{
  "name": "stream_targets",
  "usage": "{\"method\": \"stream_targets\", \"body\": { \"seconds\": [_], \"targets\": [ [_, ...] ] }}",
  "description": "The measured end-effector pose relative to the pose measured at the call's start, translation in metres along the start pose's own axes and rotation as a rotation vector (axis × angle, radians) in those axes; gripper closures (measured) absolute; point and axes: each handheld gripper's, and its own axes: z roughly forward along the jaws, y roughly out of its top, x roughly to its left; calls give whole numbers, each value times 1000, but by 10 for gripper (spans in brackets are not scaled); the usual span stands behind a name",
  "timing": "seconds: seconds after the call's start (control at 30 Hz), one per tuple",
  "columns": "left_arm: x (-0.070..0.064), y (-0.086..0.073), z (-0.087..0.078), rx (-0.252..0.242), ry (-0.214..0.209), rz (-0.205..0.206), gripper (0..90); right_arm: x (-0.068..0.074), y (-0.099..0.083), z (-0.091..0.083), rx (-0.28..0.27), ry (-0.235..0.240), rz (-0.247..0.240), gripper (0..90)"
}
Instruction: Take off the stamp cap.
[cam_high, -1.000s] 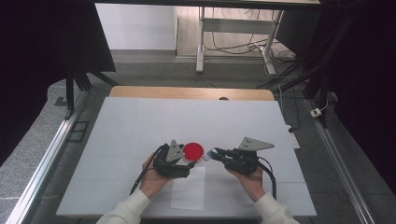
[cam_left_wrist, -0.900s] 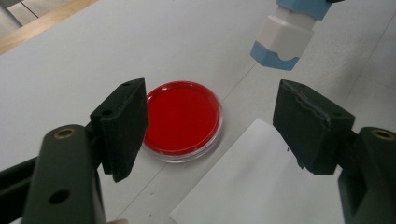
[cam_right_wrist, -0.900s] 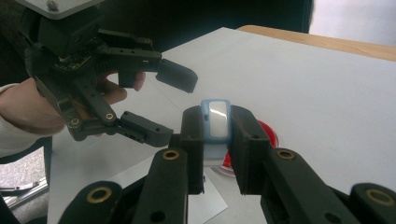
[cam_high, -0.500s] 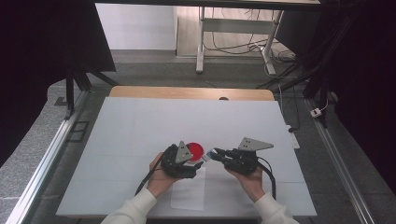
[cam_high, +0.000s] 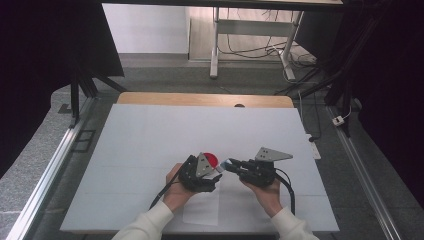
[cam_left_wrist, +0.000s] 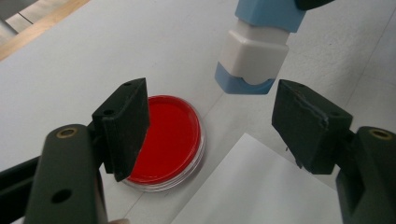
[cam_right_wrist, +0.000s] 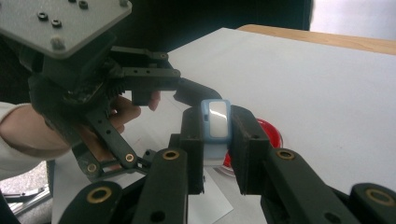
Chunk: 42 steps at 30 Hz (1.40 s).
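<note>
The white desk carries everything, and the landmark on it is the red dish, a shallow clear-walled round dish that lies flat near the front middle. A white paper sheet lies flat just on the person's side of the dish, probably as a clean working patch.

The left tool hangs over the dish with its jaws spread wide and nothing between them; in the left gripper view one jaw stands above the dish's near edge and the other above the paper. That looks like a ready stance, either to take the dish or to meet what the other hand brings. The left hand wraps the tool's body from behind, the forearm coming up from the desk's front edge.

The right tool is closed on a small blue-and-white device, gripped by its sides so that its tip juts free. It is held off the desk, just beside and above the dish, tip aimed toward the left tool, likely for a handover or for use at the dish. The right hand holds level, pointing leftward.
</note>
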Motion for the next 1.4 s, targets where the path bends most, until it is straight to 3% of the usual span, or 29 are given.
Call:
{"method": "stream_targets", "body": {
  "seconds": [0.27,0.67,1.03,1.4],
  "targets": [
    [-4,2,3,-10,12,16,299,0,-1,1,-17,-5,34,751],
    [-8,2,6,-22,30,36,385,2,-3,2,-36,-28,46,751],
    [-8,0,7,-24,58,68,498,2,-5,2,-51,-46,61,751],
    [-11,-1,8,-32,59,99,603,2,-6,1,-68,-58,74,751]
  ]
}}
